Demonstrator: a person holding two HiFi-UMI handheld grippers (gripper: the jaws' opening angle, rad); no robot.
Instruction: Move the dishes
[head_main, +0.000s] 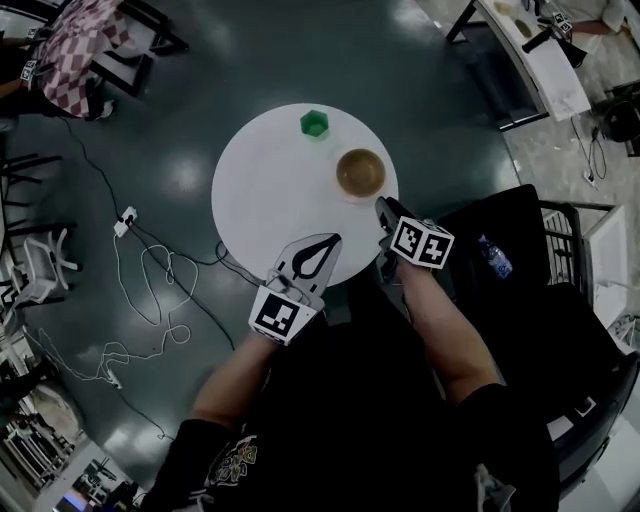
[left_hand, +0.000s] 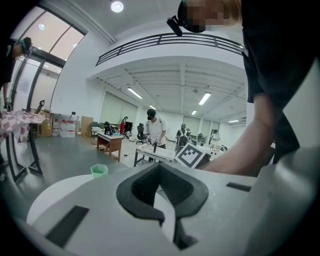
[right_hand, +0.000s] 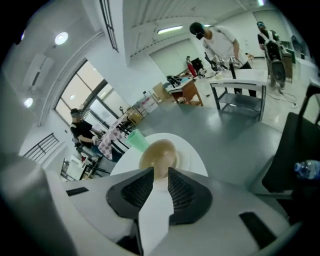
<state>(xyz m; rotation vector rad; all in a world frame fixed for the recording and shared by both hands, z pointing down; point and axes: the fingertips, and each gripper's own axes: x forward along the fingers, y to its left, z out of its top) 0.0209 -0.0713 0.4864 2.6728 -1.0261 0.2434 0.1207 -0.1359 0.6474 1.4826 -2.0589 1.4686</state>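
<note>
Seen from above, a round white desk (head_main: 260, 190) stands on a dark, glossy floor (head_main: 150, 150), and a person's two bare forearms reach toward it from the bottom of the view, each hand holding a gripper with a black-and-white marker cube. A tan-brown bowl (head_main: 360, 172) sits upright near the desk's right edge, and a small green cup (head_main: 314, 124) stands near the far edge, a little apart from the bowl. The right gripper (head_main: 383, 208) points at the bowl's near side; in its own view its jaws stand a narrow gap apart with nothing pressed between the pads, and the bowl's rim lies right at the tips, though it is hard to tell whether the rim is already inside the gap. The left gripper (head_main: 333, 241) is over the desk's near edge, well apart from both dishes, its jaws closed tip to tip and empty. White cables (head_main: 150, 290) trail across the floor at the left, and a water bottle (head_main: 494, 257) lies on a black chair (head_main: 530, 300) at the right.
</note>
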